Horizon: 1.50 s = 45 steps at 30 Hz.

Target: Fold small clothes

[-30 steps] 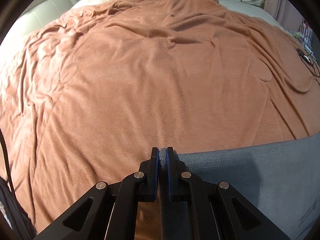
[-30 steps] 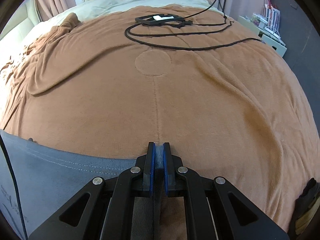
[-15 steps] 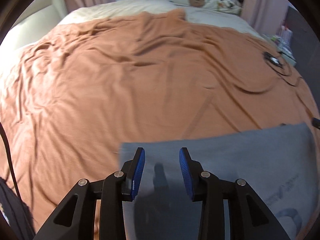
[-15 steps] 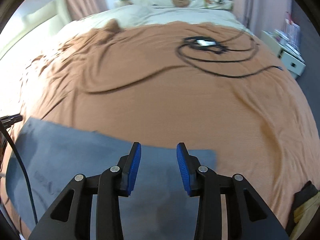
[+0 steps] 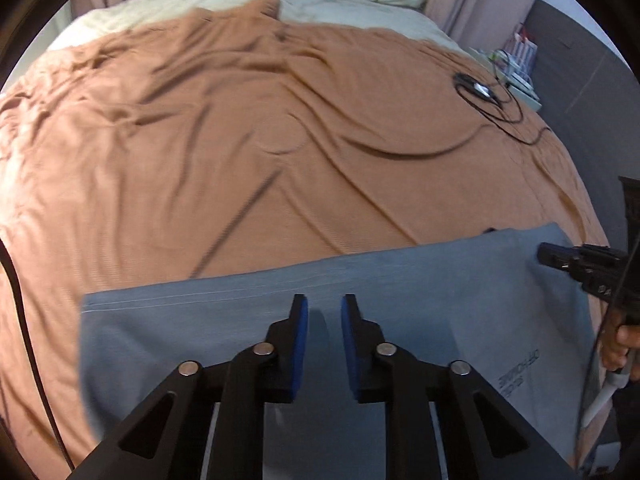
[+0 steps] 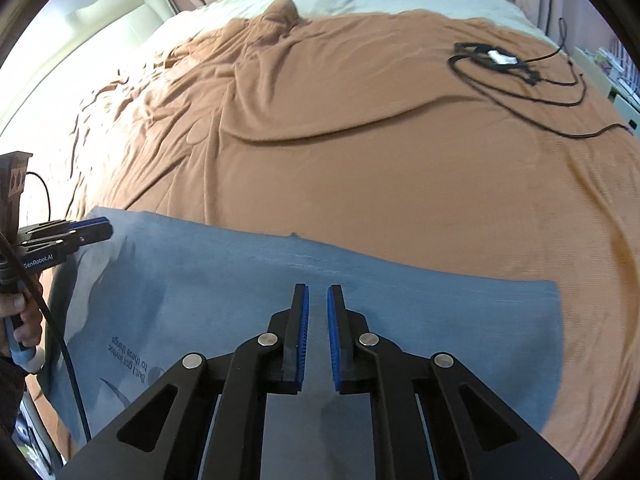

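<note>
Grey T-shirt (image 6: 248,292) lies flat near the blanket (image 6: 360,160) edge; "GenRobot.AI" on left gripper (image 5: 324,312); both it and right gripper (image 6: 317,300) closing, empty

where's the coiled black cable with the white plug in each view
Left wrist view: the black cable lies at the upper right, near the far right edge of the orange blanket.
Right wrist view: the cable lies at the upper right, larger and further in from the edge.
Shared landmark: the grey garment spread flat along the blanket's near edge.
</note>
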Each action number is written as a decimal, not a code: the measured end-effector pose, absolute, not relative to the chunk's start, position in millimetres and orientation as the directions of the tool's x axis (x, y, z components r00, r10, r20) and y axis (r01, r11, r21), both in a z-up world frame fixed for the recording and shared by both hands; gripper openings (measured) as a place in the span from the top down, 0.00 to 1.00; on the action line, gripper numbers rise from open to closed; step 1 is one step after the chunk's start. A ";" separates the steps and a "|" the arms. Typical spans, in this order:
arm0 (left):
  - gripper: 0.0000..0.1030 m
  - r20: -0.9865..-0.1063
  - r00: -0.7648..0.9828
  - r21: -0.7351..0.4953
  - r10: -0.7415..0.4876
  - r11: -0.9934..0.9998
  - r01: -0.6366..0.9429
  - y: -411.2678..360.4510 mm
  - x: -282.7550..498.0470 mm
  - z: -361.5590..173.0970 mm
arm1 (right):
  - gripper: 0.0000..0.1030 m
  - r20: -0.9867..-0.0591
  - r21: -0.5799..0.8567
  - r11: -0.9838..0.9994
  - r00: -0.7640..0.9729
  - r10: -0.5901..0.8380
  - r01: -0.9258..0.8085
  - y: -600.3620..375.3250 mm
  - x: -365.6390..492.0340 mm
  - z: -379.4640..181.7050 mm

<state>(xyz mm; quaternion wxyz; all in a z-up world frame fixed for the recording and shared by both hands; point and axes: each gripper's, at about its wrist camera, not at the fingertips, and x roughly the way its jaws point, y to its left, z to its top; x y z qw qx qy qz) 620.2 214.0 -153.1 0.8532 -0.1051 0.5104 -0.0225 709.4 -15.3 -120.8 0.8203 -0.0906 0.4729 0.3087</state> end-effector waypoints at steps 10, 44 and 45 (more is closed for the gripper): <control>0.94 -0.885 0.445 -0.185 -0.141 0.981 -0.059 195.7 653.3 -186.2 | 0.98 -0.844 0.148 0.791 0.341 0.414 -0.593 16.6 736.1 -150.8; 0.92 -0.917 0.393 -0.163 -0.066 0.962 -0.220 234.0 491.0 -160.5 | 0.94 -0.852 0.204 0.829 0.323 0.412 -0.520 -93.0 630.8 -106.3; 0.92 -0.920 0.385 -0.171 -0.072 0.958 -0.229 238.2 483.4 -163.4 | 0.94 -0.854 0.204 0.834 0.324 0.408 -0.513 -101.1 625.6 -107.7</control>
